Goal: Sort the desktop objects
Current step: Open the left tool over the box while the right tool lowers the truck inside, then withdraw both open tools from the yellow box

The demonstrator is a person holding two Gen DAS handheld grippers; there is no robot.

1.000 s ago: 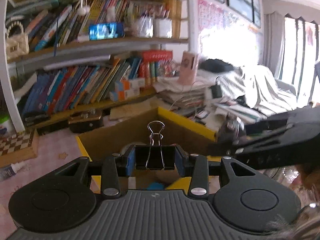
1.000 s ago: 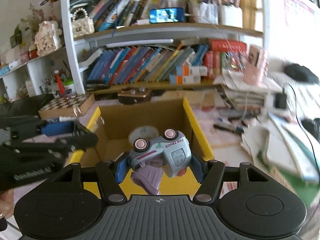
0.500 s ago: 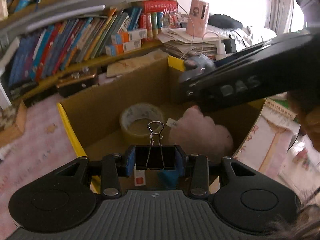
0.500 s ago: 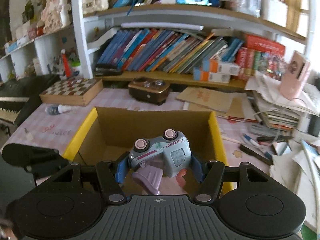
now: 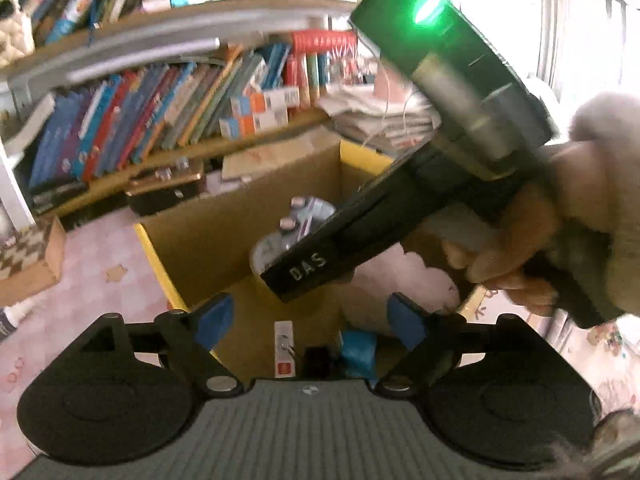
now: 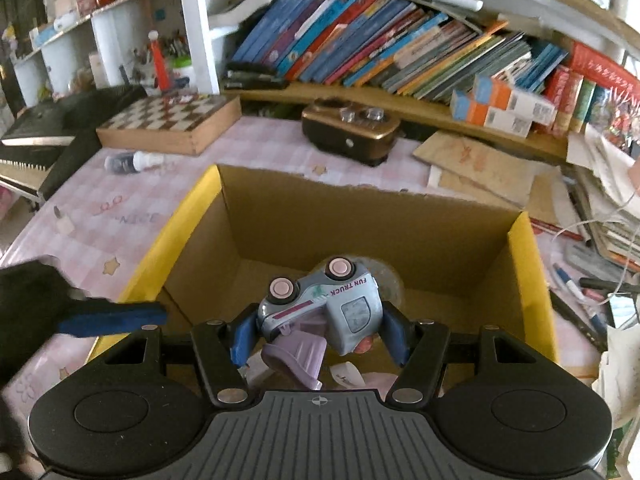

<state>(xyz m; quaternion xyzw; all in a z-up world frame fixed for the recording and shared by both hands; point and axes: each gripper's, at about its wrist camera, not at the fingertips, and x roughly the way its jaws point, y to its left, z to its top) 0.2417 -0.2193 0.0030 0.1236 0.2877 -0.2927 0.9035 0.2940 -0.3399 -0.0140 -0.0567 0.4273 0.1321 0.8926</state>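
Observation:
A cardboard box (image 6: 384, 220) with yellow flap edges (image 5: 154, 256) lies below both grippers. My left gripper (image 5: 310, 320) hangs over its near side. Its jaws are opening and nothing is between the blue pads (image 5: 212, 318). The black binder clip (image 5: 317, 357) lies down in the box just beneath them, beside a white slip and a blue piece. My right gripper (image 6: 318, 328) is shut on a blue-grey toy truck (image 6: 320, 304), tilted wheels-up over the box. In the left wrist view the right gripper's black body (image 5: 360, 236) crosses from the upper right, held by a hand (image 5: 516, 240).
A tape roll (image 6: 384, 280) and a pink plush (image 5: 404, 284) lie in the box. On the pink cloth stand a chessboard box (image 6: 168, 120), a brown-gold device (image 6: 352, 132) and a small bottle (image 6: 132, 162). Papers and pens (image 6: 576, 288) crowd the right; bookshelves stand behind.
My left jaws have spread and the binder clip has dropped out of them into the box. My right gripper, still gripping the truck, has swung over the box and tipped downward.

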